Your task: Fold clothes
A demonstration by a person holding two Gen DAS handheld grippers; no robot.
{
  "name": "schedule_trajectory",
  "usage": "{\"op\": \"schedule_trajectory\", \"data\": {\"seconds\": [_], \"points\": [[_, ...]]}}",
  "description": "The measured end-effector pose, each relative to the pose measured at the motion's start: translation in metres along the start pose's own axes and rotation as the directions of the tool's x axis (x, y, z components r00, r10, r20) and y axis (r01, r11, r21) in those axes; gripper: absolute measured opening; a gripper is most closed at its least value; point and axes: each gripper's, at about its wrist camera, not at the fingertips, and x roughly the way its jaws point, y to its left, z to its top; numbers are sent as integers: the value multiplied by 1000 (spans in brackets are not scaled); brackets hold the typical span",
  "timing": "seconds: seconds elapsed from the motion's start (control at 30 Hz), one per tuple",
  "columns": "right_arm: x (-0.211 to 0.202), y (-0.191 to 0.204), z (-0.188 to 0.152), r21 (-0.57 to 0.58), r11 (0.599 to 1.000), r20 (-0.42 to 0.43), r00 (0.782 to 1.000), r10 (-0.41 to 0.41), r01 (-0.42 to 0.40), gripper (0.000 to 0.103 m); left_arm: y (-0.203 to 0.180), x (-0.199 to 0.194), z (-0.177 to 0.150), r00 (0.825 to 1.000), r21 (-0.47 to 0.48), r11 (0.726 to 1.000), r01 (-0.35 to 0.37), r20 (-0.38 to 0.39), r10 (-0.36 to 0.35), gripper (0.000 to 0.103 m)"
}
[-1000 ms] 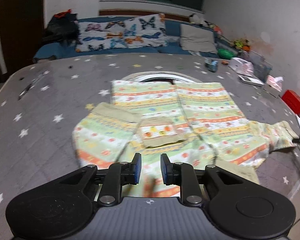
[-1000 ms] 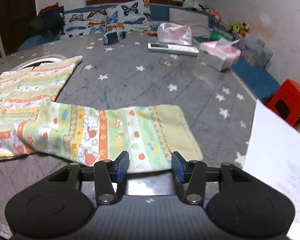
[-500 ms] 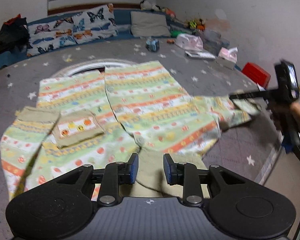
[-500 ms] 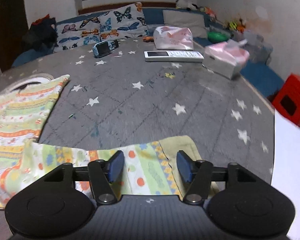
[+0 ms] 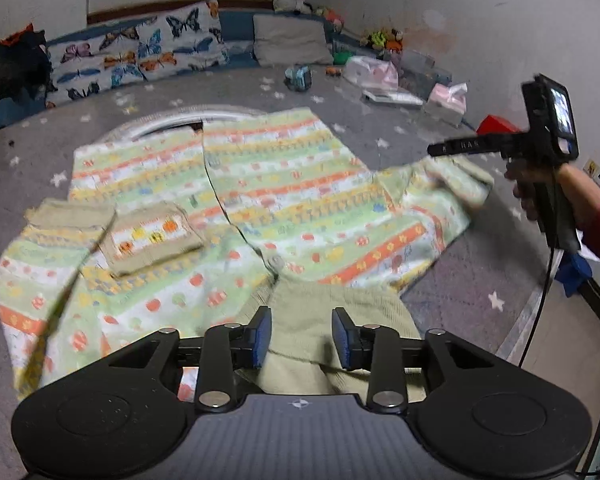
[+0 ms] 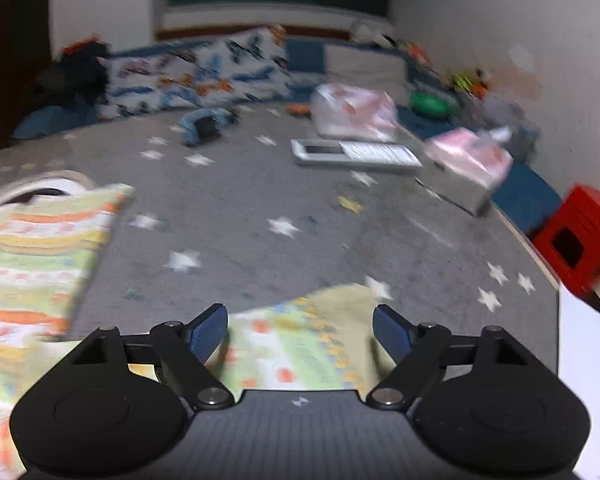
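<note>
Striped green, orange and yellow cotton fills the middle of the left wrist view: a child's patterned cardigan (image 5: 260, 208) lies spread on the grey star-printed tabletop (image 5: 28, 148), its left sleeve (image 5: 60, 256) folded inward with a small pocket (image 5: 152, 240) beside it. At lower centre, the left gripper (image 5: 302, 336) sits with its blue-padded fingers apart over the beige ribbed hem (image 5: 324, 320), not pinching it. At right, a hand (image 5: 540, 184) in a red sleeve holds the right gripper (image 6: 300, 330) just above the cardigan's right sleeve cuff (image 5: 456, 178).

In the blurred right wrist view, the cardigan body lies at left, and the cuff lies at lower centre between widely spread fingers. A remote control (image 6: 356, 154) and tissue box (image 6: 464, 172) sit at upper right.
</note>
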Motion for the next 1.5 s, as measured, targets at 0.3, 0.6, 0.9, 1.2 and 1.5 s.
{"op": "schedule_trajectory", "data": {"seconds": [0.3,0.6,0.9,1.2,1.5], "points": [[-43,80,-24,-165,952,23,964,263,-256,86,57,-9,16,979,-134,974,-185,58,194,38],[-37,101,-45,-198,941,-47,962,270,-274,86,97,20,33,939,-102,937,-335,46,340,39],[-34,96,-60,-161,949,-43,963,266,-270,100,111,52,37,925,-78,923,-376,25,379,16],[-36,88,-69,-182,940,-2,956,293,-288,103,140,9,30,920,-250,905,-343,106,378,1],[-37,86,-75,-179,941,39,953,300,-289,103,184,-61,0,853,-448,807,-383,163,496,1]]}}
